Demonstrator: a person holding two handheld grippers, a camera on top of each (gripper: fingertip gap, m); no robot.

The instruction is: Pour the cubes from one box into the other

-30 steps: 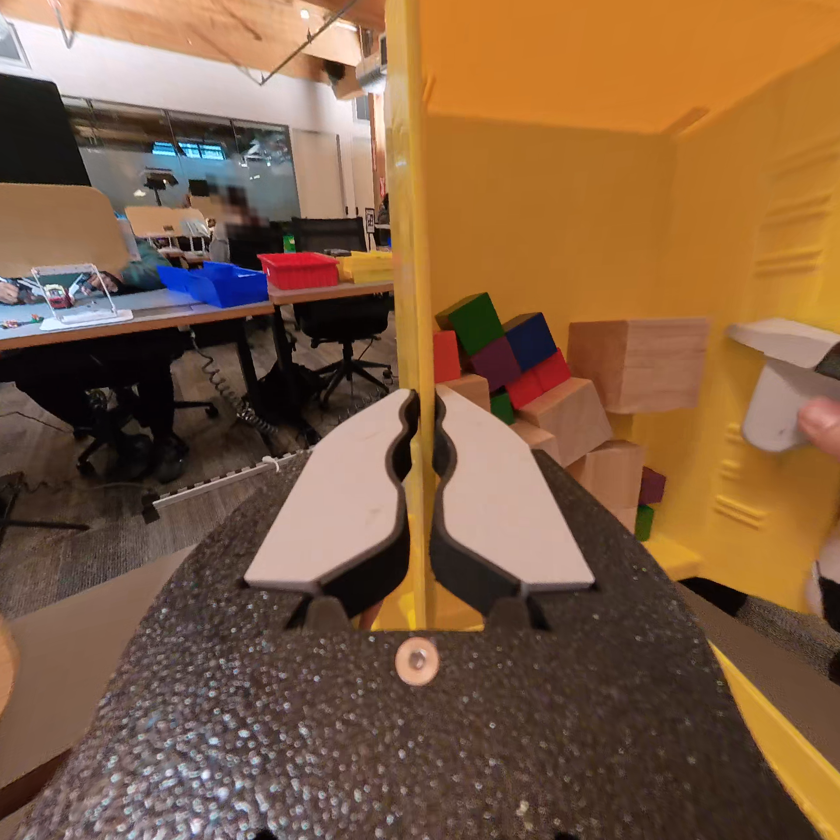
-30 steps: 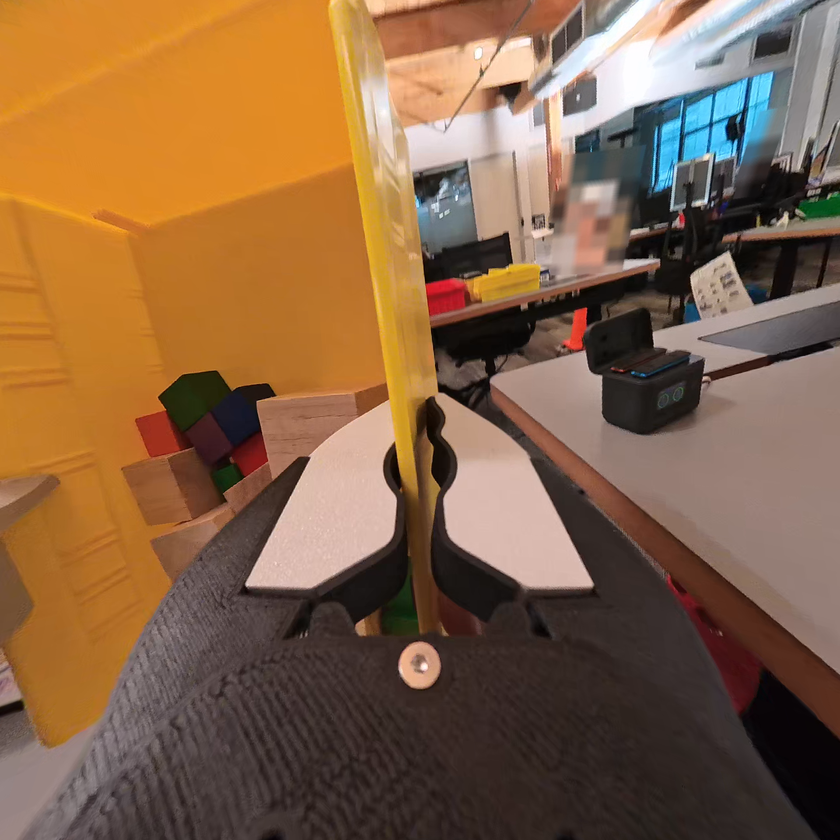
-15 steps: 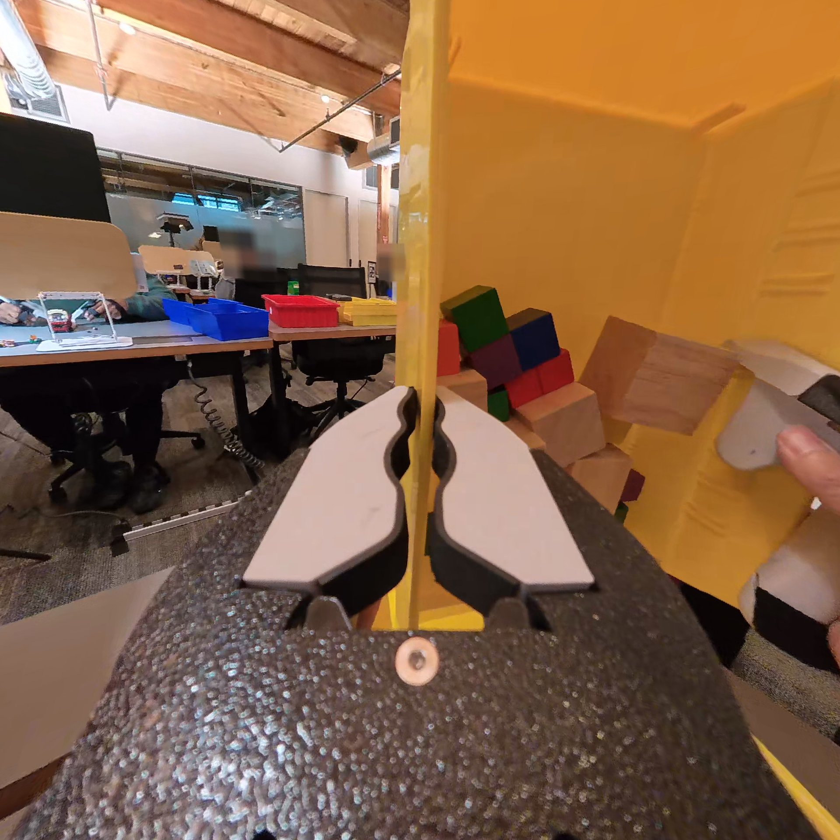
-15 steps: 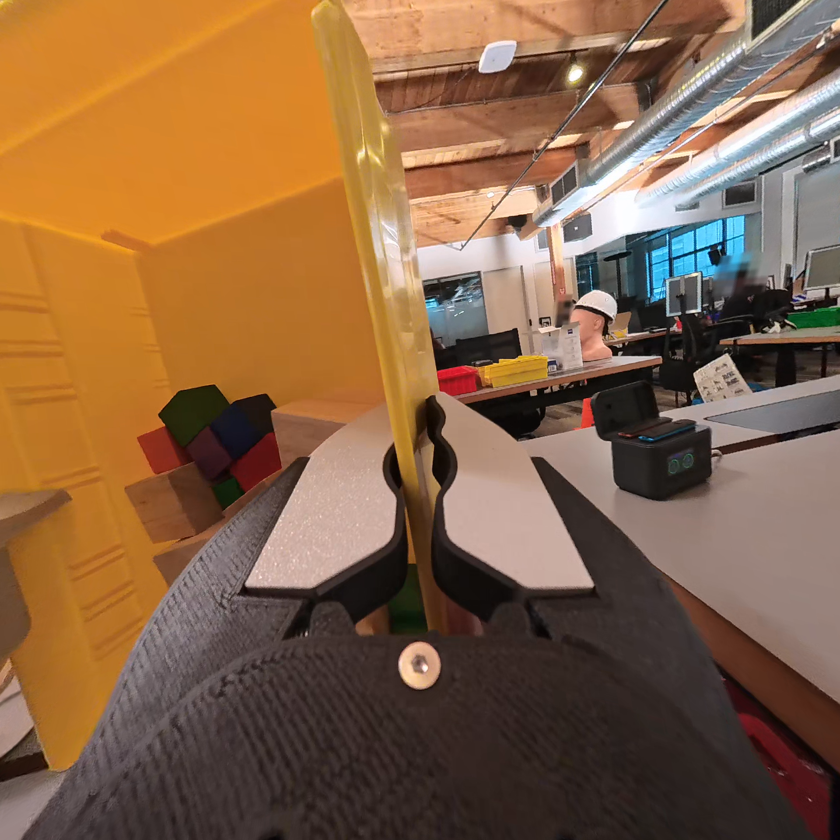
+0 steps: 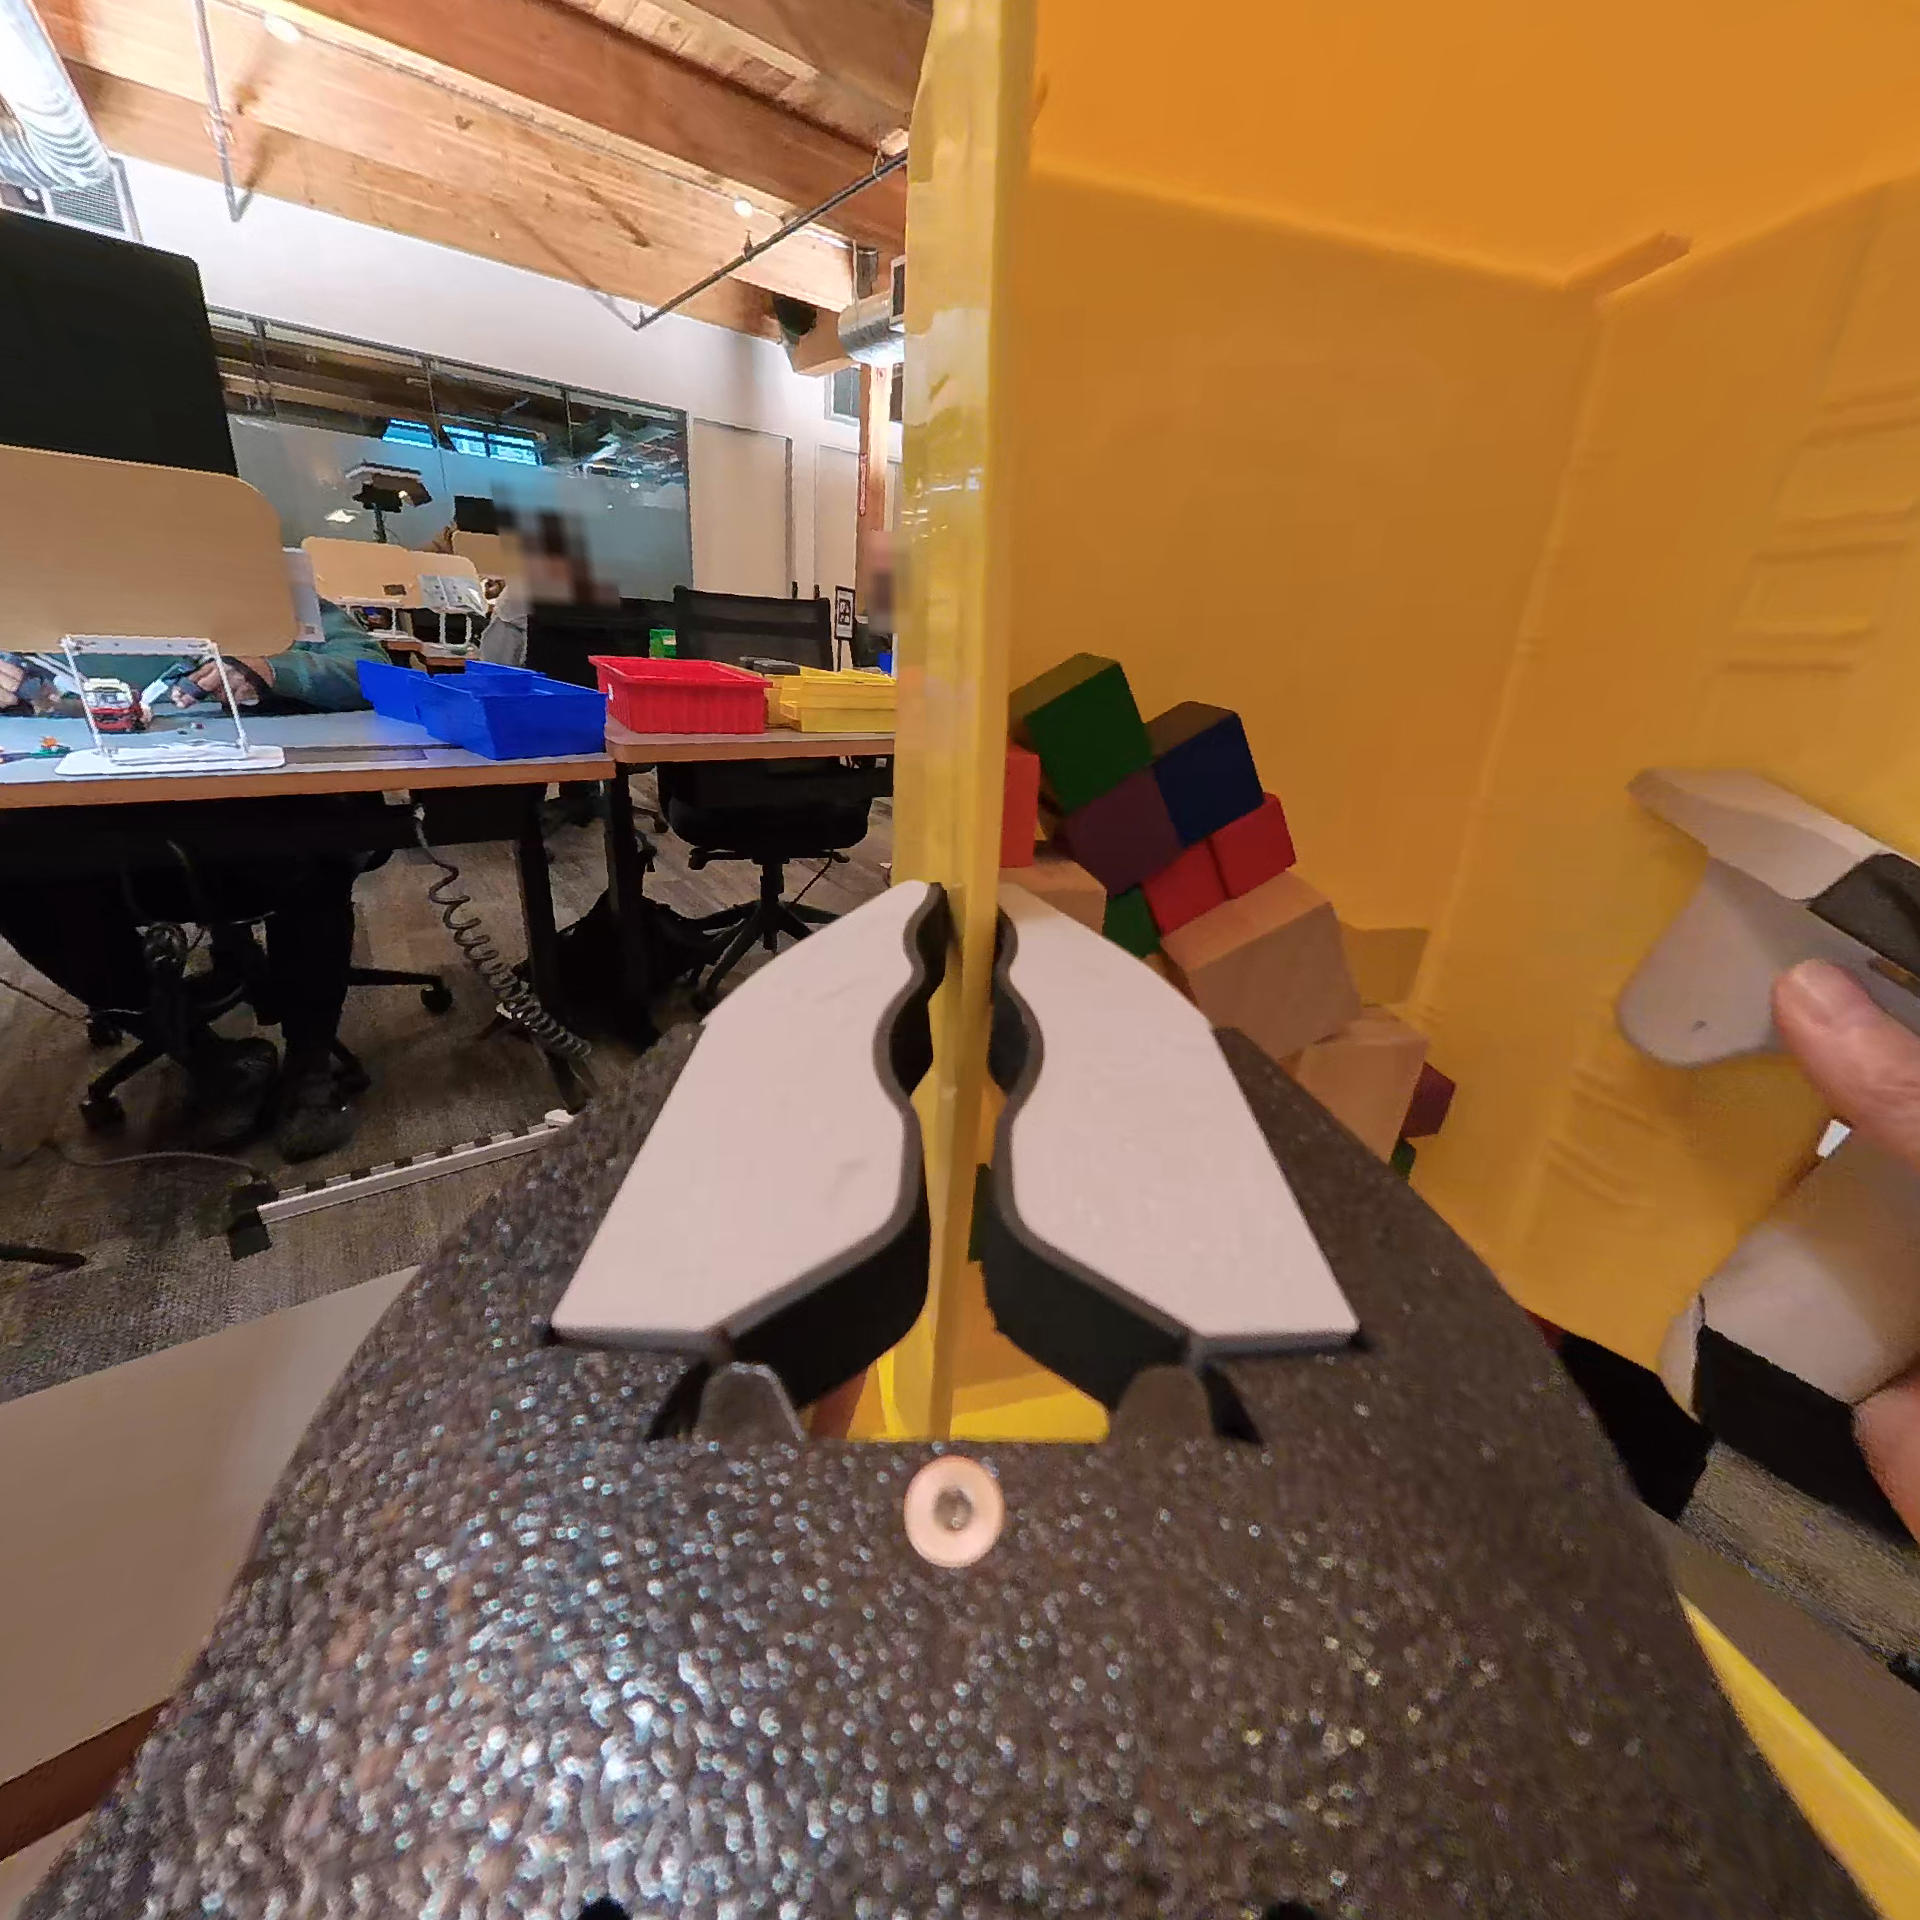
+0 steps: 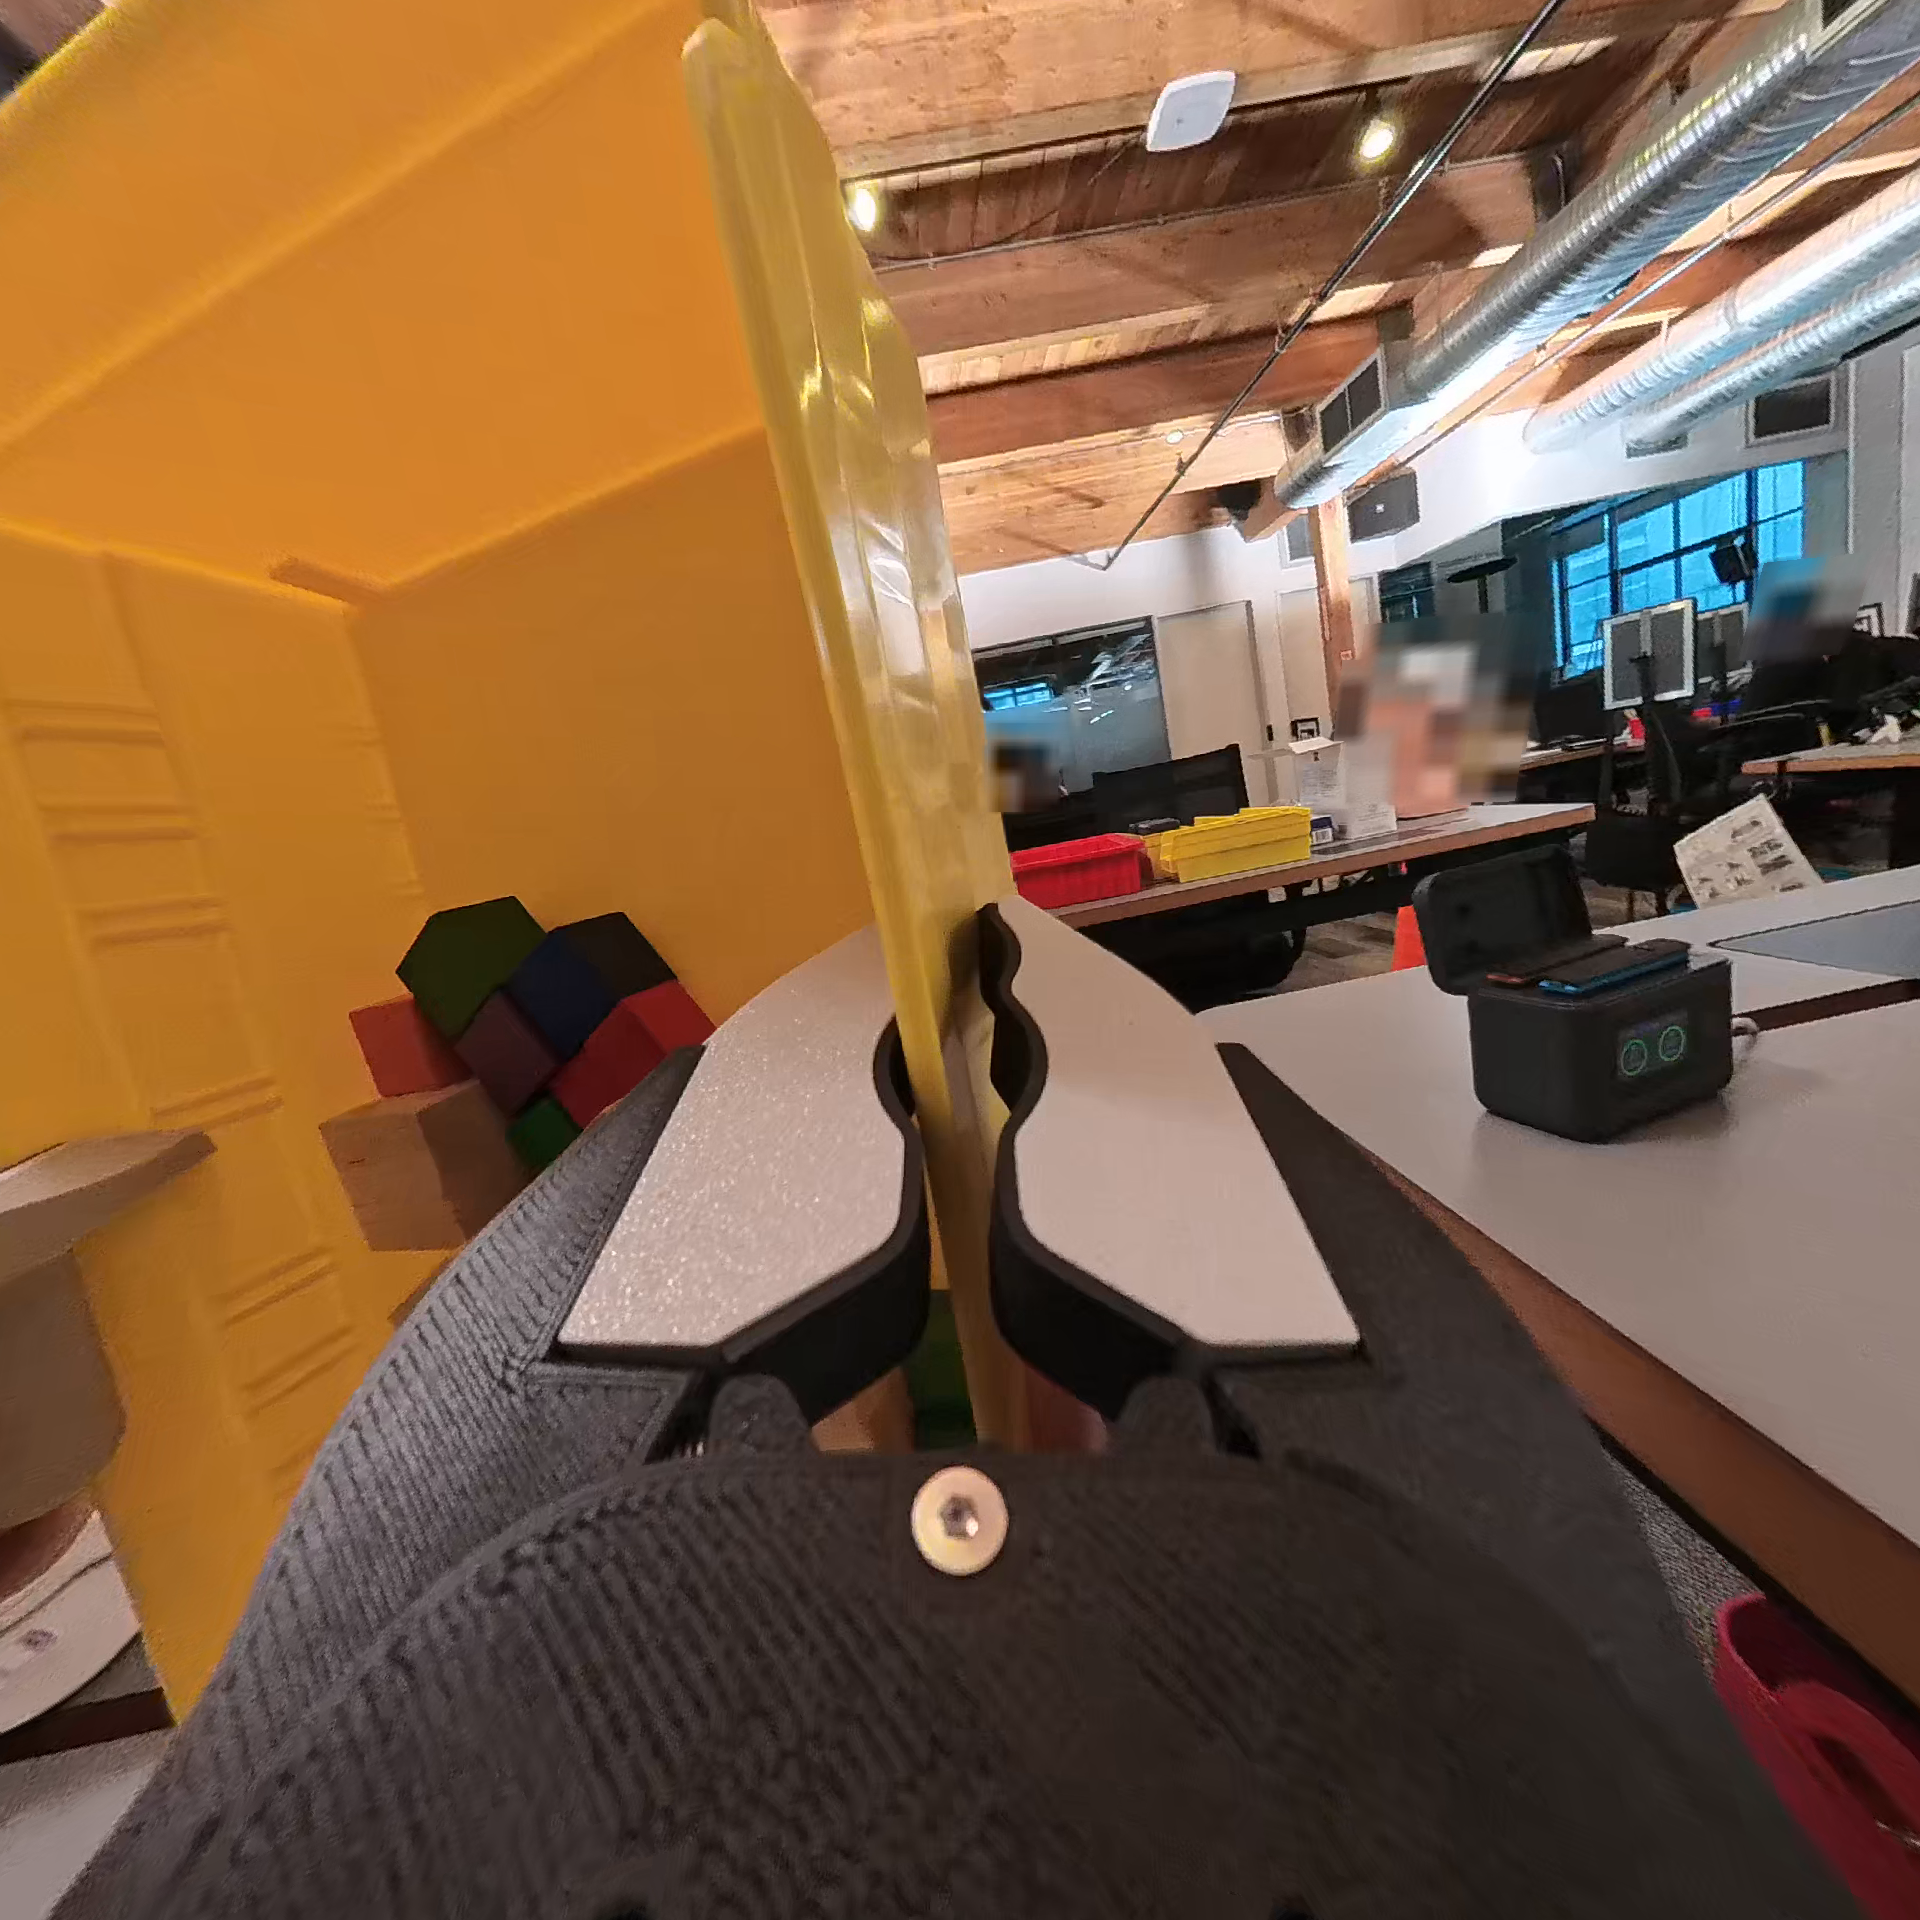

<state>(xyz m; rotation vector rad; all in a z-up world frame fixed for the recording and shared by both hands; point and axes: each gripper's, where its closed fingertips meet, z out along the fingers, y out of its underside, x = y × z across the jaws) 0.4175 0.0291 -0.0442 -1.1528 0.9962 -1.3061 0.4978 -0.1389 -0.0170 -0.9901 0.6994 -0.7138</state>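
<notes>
I see my left gripper and right gripper each pinching opposite walls of the tipped yellow box; cubes piled against its far wall.

L gripper clamping yellow box wall, cubes inside

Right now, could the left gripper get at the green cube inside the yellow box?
Probably not: the left gripper is shut on the yellow box wall, so it has no free jaws for the green cube.
</notes>
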